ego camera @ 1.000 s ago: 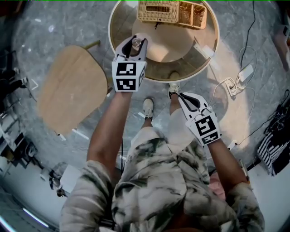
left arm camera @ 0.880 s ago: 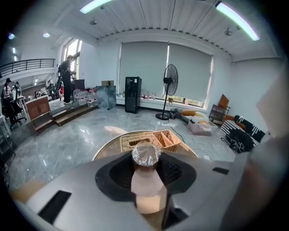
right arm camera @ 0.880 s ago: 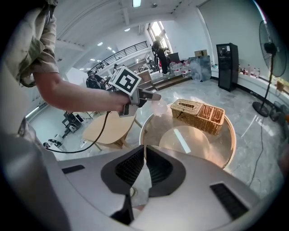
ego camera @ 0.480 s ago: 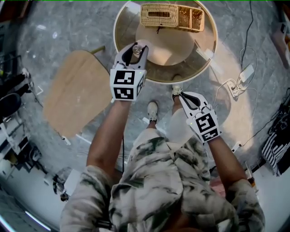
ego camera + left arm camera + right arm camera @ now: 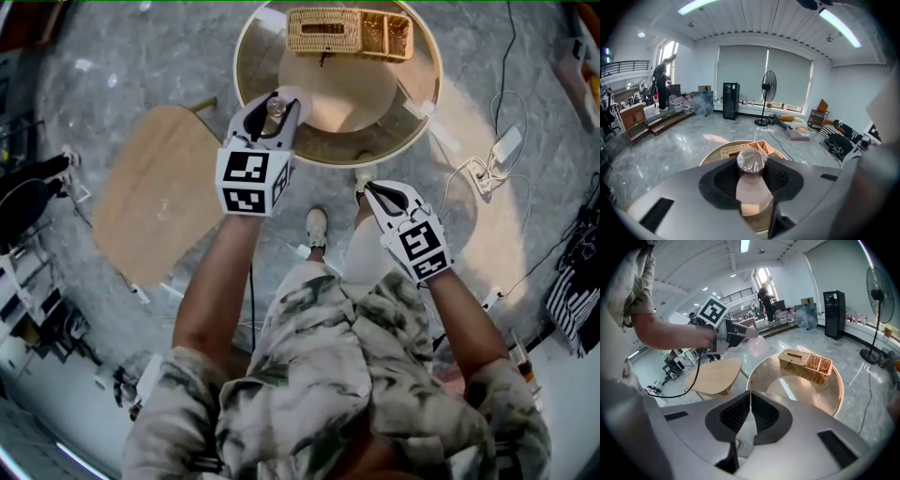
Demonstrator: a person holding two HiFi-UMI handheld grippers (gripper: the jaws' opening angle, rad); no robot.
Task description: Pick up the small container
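1. Left gripper [image 5: 274,103]: the jaws are clenched on the small, clear round container with a crinkled film lid [image 5: 751,162]. One dark pad presses on each side of it, just under the lid.
2. Small container, position: it is held upright between the left jaws, over the near left edge of the round, pale wooden desk with a raised rim [image 5: 433,94]. In the left gripper view the desk shows beyond and below it, so it appears to be lifted clear of the surface, though no view shows the gap outright.
3. Right gripper [image 5: 367,189]: the jaws are pressed together with nothing between them. It is held low, off the desk's near edge and above the floor.
4. Woven wicker basket with compartments [image 5: 349,30]: this sits at the far side of the desk, well apart from both grippers.
5. Low, rounded wooden side stand [image 5: 155,192]: it stands to the left of the desk and is bare.
6. Progress: the grasp is made and the lift looks done, so the task appears essentially complete. Only a steady hold remains.
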